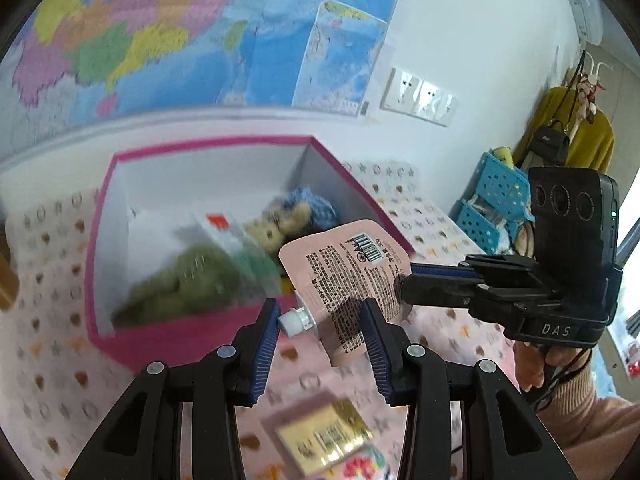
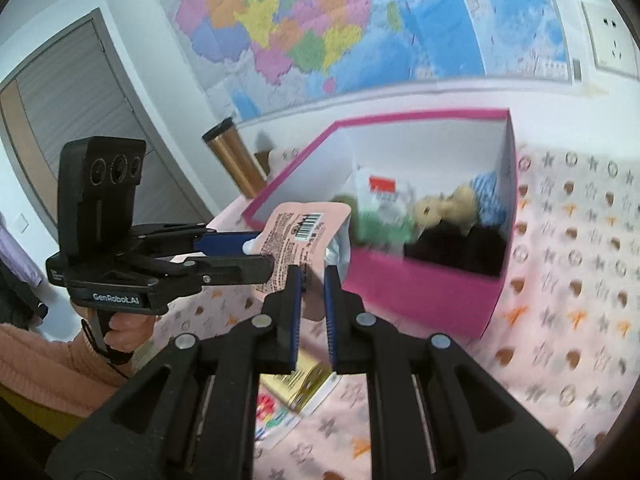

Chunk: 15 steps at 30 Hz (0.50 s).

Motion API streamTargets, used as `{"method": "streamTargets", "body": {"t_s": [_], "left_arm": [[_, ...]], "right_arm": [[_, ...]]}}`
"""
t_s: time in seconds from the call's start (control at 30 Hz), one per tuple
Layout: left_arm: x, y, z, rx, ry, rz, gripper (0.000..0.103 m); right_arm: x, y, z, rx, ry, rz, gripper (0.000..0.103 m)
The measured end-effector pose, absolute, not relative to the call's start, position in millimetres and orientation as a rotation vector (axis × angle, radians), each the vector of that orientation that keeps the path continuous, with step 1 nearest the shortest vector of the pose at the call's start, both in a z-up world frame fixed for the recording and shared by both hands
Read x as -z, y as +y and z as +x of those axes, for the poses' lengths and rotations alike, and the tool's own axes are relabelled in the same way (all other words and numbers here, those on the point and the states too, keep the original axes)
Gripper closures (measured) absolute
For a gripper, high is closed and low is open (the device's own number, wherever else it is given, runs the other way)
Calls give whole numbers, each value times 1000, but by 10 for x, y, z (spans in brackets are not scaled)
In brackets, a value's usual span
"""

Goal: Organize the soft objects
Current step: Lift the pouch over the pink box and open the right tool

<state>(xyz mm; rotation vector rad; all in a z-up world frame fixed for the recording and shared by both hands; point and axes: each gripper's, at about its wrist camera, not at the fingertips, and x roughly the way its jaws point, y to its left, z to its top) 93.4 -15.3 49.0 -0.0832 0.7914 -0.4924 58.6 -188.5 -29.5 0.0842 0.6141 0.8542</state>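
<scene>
One pink soft spouted pouch with a barcode (image 1: 352, 276) held in the air in front of one pink open-top cardboard box (image 1: 256, 322), clamped by both grippers: left gripper (image 1: 320, 334) closed on its lower spout end, right gripper (image 2: 313, 302) closed on its edge. Box contents: one green plush (image 1: 184, 288), one tan plush (image 2: 444, 204). One gold packet (image 1: 324, 438) on the patterned tablecloth (image 1: 52, 360).

- Box (image 1: 168, 332) sitting on the patterned cloth (image 1: 52, 380), against the wall below the map (image 1: 160, 32).
- Plush toys (image 1: 188, 284) and a packet (image 1: 224, 232) lying inside the box.
- Pouch (image 1: 348, 276) hanging in the air just before the box's near corner.
- Flat packet (image 1: 324, 436) lying on the cloth beneath the pouch.
- Tumbler (image 2: 236, 156) standing left of the box.
</scene>
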Motion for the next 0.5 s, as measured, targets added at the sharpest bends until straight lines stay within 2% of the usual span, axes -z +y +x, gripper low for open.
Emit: {"method": "streamTargets", "body": {"t_s": [0.2, 0.5], "left_arm": [[-524, -240, 1257, 466, 813, -45, 61], [-328, -286, 1753, 420, 894, -48, 61]], "right_arm": [[149, -1945, 918, -828, 592, 105, 89], [189, -1955, 1512, -775, 656, 146, 88]]}}
